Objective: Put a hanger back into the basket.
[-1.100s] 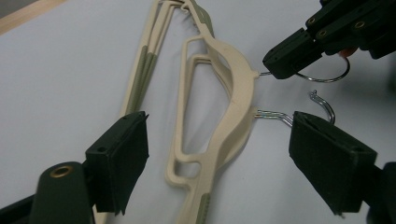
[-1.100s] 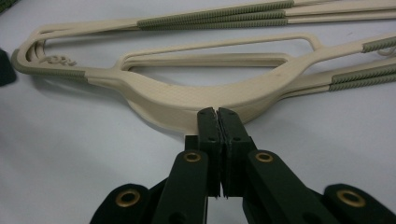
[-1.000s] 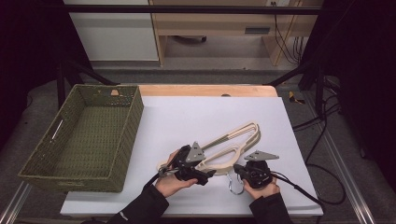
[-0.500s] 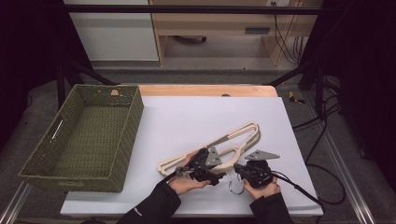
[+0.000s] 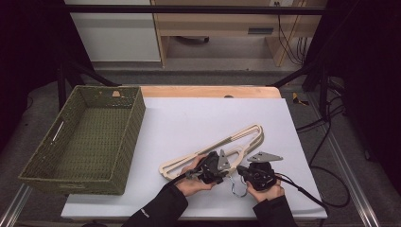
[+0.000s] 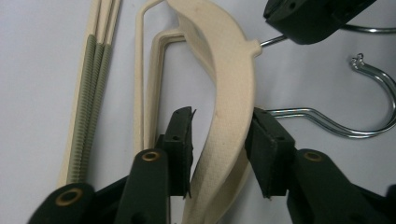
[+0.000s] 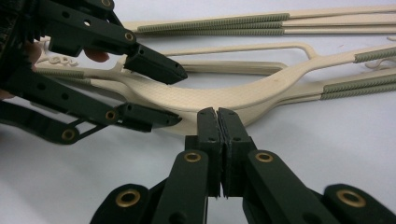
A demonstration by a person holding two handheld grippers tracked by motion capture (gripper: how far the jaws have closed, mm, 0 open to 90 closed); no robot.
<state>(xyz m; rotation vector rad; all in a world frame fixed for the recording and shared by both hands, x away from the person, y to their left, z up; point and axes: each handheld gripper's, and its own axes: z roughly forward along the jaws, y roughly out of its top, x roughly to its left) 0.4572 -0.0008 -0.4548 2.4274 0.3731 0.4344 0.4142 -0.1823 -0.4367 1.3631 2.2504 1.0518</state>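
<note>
The person's left gripper (image 5: 226, 163) is closing in on the top hanger (image 6: 229, 93) of a stack of cream plastic hangers lying on the white table (image 5: 189, 118); a second ago it was sitting further left, near the stack's end, and it has since slid right and sunk toward the neck; its jaws have just been narrowing, with the curved shoulder between them, one pad touching and the other a sliver off, so it is not gripping yet; the right gripper (image 7: 218, 116) is staying put, its jaws pressed together on the wire hook (image 6: 364, 107), pinning it; judging by this, the person is about to lift one hanger, possibly toward the empty wicker basket (image 5: 132, 109) standing well apart at left.
</note>
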